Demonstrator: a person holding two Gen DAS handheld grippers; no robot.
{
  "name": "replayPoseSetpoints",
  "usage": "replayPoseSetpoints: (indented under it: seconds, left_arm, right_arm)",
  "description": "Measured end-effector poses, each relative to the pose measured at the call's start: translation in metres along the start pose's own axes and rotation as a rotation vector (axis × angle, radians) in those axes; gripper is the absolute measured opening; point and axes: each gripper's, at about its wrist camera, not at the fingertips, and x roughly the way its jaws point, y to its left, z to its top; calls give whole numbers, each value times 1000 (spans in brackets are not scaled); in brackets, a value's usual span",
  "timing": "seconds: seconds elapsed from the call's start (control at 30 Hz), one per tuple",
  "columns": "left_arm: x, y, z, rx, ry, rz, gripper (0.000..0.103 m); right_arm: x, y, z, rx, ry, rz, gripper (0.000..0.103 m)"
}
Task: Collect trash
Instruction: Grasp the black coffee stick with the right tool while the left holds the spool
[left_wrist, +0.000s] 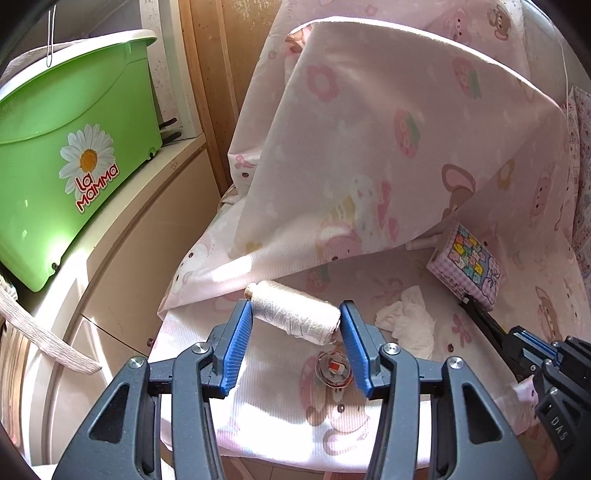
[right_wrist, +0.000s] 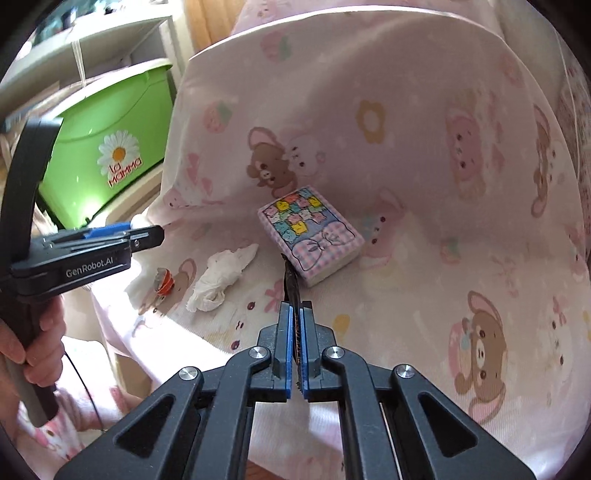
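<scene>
My left gripper (left_wrist: 295, 314) is shut on a spool of white thread (left_wrist: 293, 312), held above a seat covered in pink bear-print cloth (left_wrist: 280, 417). My right gripper (right_wrist: 295, 310) is shut on a thin dark stick-like object (right_wrist: 290, 284) whose tip touches a pastel patterned box (right_wrist: 312, 236). A crumpled white tissue (right_wrist: 221, 277) lies on the cloth between the grippers; it also shows in the left wrist view (left_wrist: 406, 319). A small clear wrapper with an orange spot (right_wrist: 164, 282) lies left of the tissue, below the spool in the left wrist view (left_wrist: 332, 371).
A green plastic tub (left_wrist: 62, 147) marked "La Mamma" stands on a beige cabinet (left_wrist: 155, 206) to the left. The cloth (left_wrist: 388, 129) drapes up over a chair back behind the seat. A hand (right_wrist: 33, 343) holds the left gripper's handle.
</scene>
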Motion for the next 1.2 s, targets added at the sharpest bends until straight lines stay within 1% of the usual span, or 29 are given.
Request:
replayPoseSetpoints:
  seconds: [0.07,0.13,0.2,0.27,0.3,0.37,0.43,0.57,0.67,0.73,0.8,0.83,0.87,0.9,1.0,1.03,1.07,1.1,1.2]
  left_arm:
    - [-2,0,0,-8,-2,-15,47]
    - [-4,-2,0,1,-10,-13,47]
    - [-6,-4,-2,14,-18,-2,47]
    - [-7,-5,-3,24,-18,1,47]
    - [-7,-6,-4,30,-14,1,47]
    - [-7,-7,-5,41,-10,0,47]
    - [-7,-7,-6,45,-11,5,47]
    - [-8,-5,-6,41,-12,5,47]
    - [-8,-3,-6,36,-11,6,47]
    - [-7,-2,-6,34,-8,7,47]
    - [-7,-1,-5,34,-6,8,47]
    - [-6,-1,-5,35,-6,9,47]
    - [-6,-1,-5,36,-6,10,47]
    - [-6,-1,-5,37,-6,11,47]
    - [-7,-1,-6,39,-9,12,47]
    - [-7,-1,-6,40,-10,12,47]
    - [-7,-1,-6,42,-11,13,47]
    - [-8,-2,-6,43,-12,13,47]
    - [-11,-3,-6,44,-22,2,47]
  right_arm:
    - [0,-16,1,78,26,43,4]
    - [3,-33,1,161,83,108,4]
    - [6,-40,-2,199,101,139,4]
    - [5,-39,-3,159,97,116,4]
    - [4,-34,-3,112,87,85,4]
    - [7,-24,-4,47,79,51,4]
    - [9,-19,-5,20,70,33,4]
    - [16,-13,-5,-7,78,8,15]
    - [19,-15,-4,-6,88,4,17]
    - [23,-13,-3,-16,94,5,23]
    - [25,-11,-3,-42,86,-4,35]
    - [26,-9,-3,-57,81,-13,37]
    - [28,-6,-3,-76,76,-24,42]
    - [29,-3,-3,-99,72,-35,43]
    - [34,8,-7,-196,54,-98,42]
    - [35,12,-9,-234,40,-117,39]
    - [34,14,-10,-252,37,-104,27]
    - [34,15,-10,-251,38,-87,19]
    - [33,14,-12,-246,21,-110,17]
